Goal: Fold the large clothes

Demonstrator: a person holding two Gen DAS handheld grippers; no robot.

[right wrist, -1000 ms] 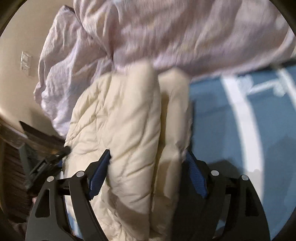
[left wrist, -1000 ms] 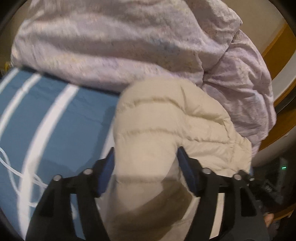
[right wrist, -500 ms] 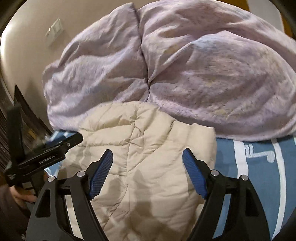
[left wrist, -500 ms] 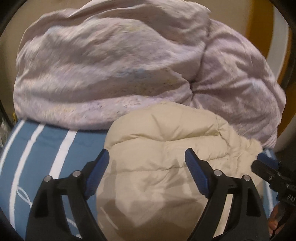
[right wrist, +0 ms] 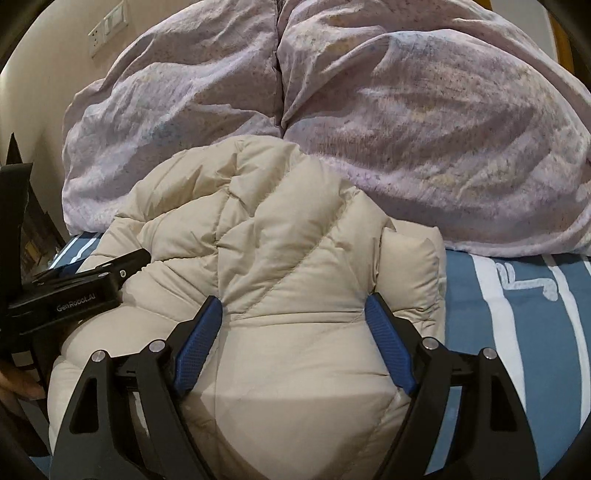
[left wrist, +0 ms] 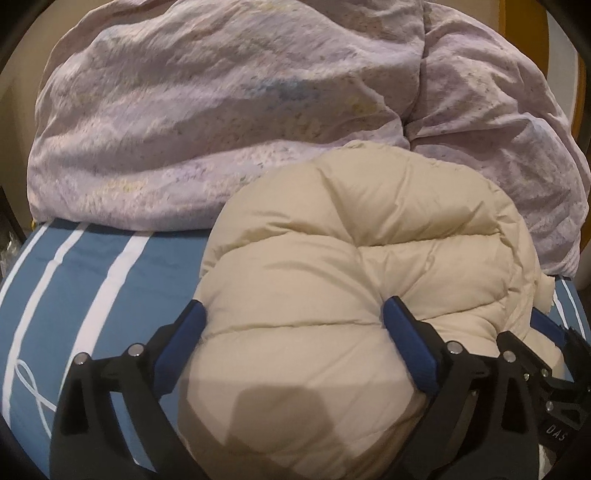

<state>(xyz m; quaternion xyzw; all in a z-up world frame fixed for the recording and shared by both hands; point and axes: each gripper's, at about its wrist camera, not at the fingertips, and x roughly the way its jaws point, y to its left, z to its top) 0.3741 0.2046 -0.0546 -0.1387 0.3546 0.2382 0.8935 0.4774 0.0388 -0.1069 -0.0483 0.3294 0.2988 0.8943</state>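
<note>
A cream puffy quilted jacket (left wrist: 362,258) lies bunched on a blue bed sheet with white stripes (left wrist: 81,280). It also shows in the right wrist view (right wrist: 280,258). My left gripper (left wrist: 291,325) has its jaws wide apart, with the jacket's near bulge between them. My right gripper (right wrist: 293,314) is likewise wide apart around the jacket's near fold. The padding presses against both sets of blue pads. The right gripper's body shows at the left view's right edge (left wrist: 554,369). The left gripper's body shows at the right view's left edge (right wrist: 74,291).
A large crumpled lilac duvet (left wrist: 229,110) is heaped just behind the jacket; it also fills the far side in the right wrist view (right wrist: 406,110). A wall with a switch plate (right wrist: 109,27) stands at the back left. Bare striped sheet (right wrist: 517,314) lies right of the jacket.
Both grippers have tilted up and drawn back toward the jacket's near edge. The jacket has settled into a rounder bundle. The jaws have stayed wide apart.
</note>
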